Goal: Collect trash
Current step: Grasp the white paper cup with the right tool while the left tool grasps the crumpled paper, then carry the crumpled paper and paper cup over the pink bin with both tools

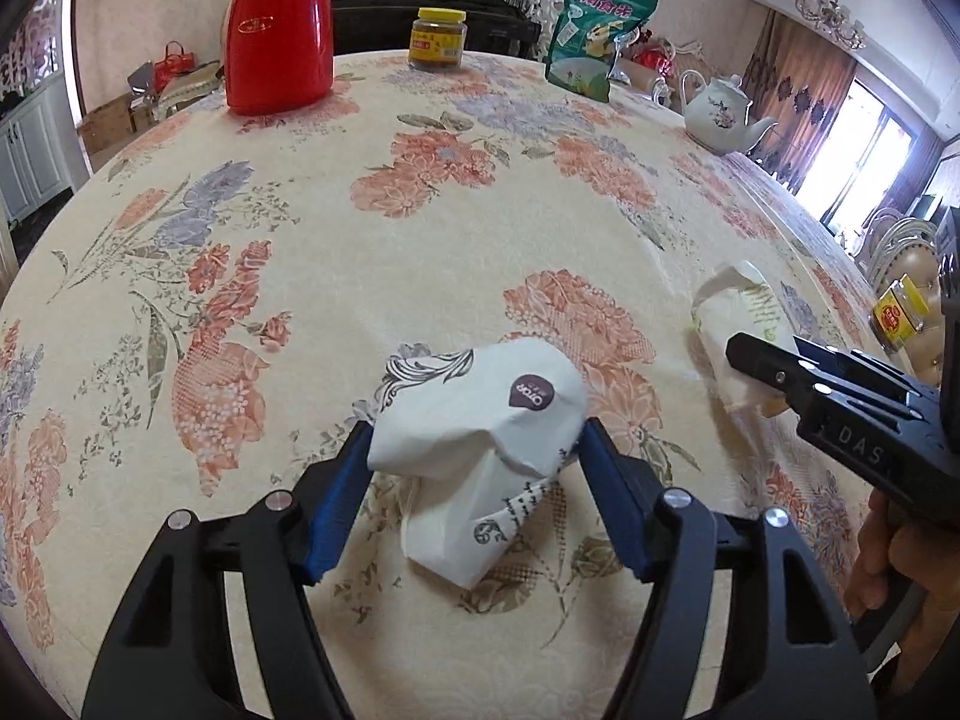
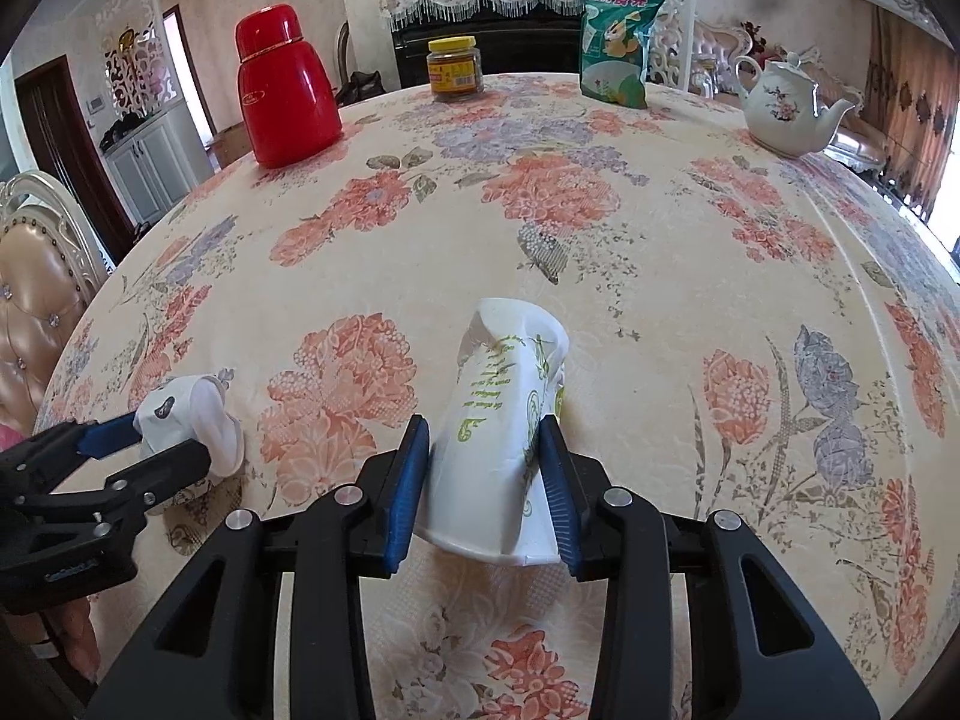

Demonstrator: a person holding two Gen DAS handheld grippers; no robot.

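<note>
A crumpled white paper cup with a brown logo (image 1: 480, 408) lies on the floral tablecloth (image 1: 420, 240). My left gripper (image 1: 474, 444) has its blue pads pressed against both sides of the cup. The same cup (image 2: 198, 414) and left gripper (image 2: 171, 441) show at the left of the right wrist view. A squashed white paper cup with green print (image 2: 498, 408) lies on its side, and my right gripper (image 2: 486, 444) is shut on its lower half. In the left wrist view the green-print cup (image 1: 744, 324) sits at the right, partly hidden by the right gripper (image 1: 756, 360).
Along the far edge of the table stand a red thermos (image 2: 285, 96), a jar with a yellow lid (image 2: 455, 69), a green snack bag (image 2: 618, 30) and a white teapot (image 2: 786, 105). A padded chair (image 2: 36, 300) is at the left. A hand (image 1: 888, 564) holds the right gripper.
</note>
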